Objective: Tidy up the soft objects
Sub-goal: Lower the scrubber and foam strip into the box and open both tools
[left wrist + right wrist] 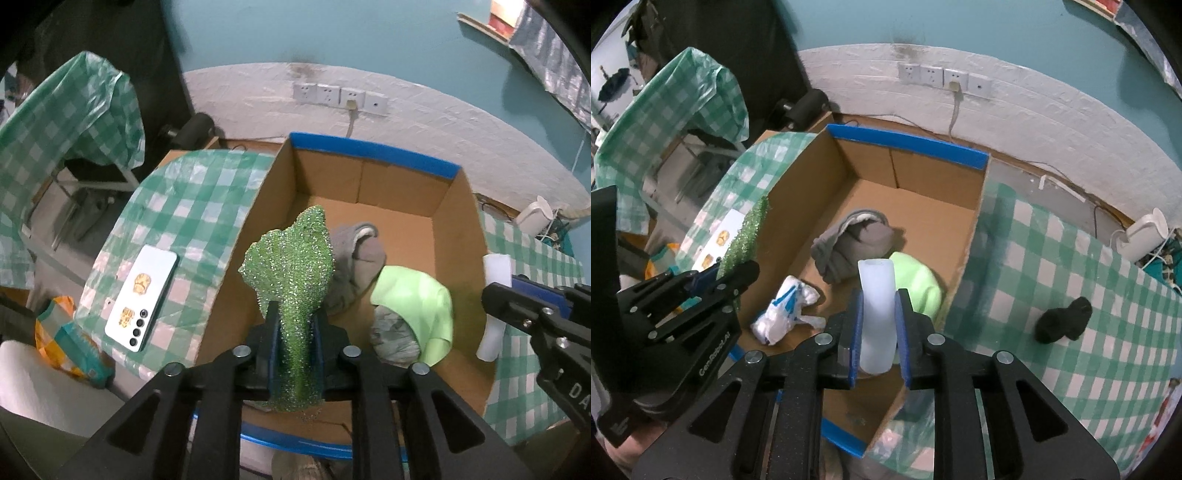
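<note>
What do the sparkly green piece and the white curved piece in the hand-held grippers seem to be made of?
Sparkly green scouring cloth: looks like knitted metallic-thread mesh, with glittering flecks and a limp, folded drape. White curved foam piece: probably soft foam or silicone, matte and slightly translucent, bending over between the pads; which one is unclear.
</note>
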A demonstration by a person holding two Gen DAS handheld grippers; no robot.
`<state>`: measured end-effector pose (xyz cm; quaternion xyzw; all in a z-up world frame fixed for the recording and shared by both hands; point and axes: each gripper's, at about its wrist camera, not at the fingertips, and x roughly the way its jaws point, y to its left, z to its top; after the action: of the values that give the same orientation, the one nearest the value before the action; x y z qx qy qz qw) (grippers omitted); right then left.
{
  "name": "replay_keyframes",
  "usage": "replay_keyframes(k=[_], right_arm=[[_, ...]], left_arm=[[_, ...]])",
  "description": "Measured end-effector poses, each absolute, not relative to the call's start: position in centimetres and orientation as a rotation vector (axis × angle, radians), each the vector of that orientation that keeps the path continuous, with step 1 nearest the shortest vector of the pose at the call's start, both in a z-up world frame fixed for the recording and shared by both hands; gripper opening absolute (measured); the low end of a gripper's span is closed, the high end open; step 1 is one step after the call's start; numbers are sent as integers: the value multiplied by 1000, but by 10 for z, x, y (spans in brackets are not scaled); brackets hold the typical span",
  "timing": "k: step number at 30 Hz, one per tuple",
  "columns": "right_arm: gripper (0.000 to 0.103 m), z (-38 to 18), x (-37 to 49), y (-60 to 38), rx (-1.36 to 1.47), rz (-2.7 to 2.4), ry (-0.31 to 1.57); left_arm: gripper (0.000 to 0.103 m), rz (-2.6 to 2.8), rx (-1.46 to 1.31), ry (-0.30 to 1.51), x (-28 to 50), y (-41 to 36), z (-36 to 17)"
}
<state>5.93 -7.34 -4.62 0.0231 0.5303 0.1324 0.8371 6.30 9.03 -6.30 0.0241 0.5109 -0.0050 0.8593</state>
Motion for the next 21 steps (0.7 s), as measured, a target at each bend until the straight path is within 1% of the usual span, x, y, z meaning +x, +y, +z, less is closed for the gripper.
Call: replay_keyframes(k=[1,2,3,4,5,6,8,13,21], right_arm=[[20,-47,60,-73,51,280,1123],[24,-47,61,-72,50,282,1124],[31,-47,61,-72,49,282,1123],[34,-47,62,-71,47,281,1122],[41,-47,62,-71,44,281,1121],[49,-47,63,-70,40,279,1121],[54,-48,63,-70,36,268,1117],[55,-49,67,-78,65,250,1120],[61,-49,71,-99,129,208,1120]], left_arm=[[29,-3,48,1079,64,93,-64],[36,0,46,1079,65,94,-65],[40,2,41,1073,65,96,-64],[46,2,39,1069,66,97,-63],[50,2,37,1063,66,98,-62],[52,3,38,1059,66,98,-61],[58,5,31,1055,67,100,-59],[64,-8,-43,1055,70,110,-53],[65,1,-103,1042,72,119,-48]])
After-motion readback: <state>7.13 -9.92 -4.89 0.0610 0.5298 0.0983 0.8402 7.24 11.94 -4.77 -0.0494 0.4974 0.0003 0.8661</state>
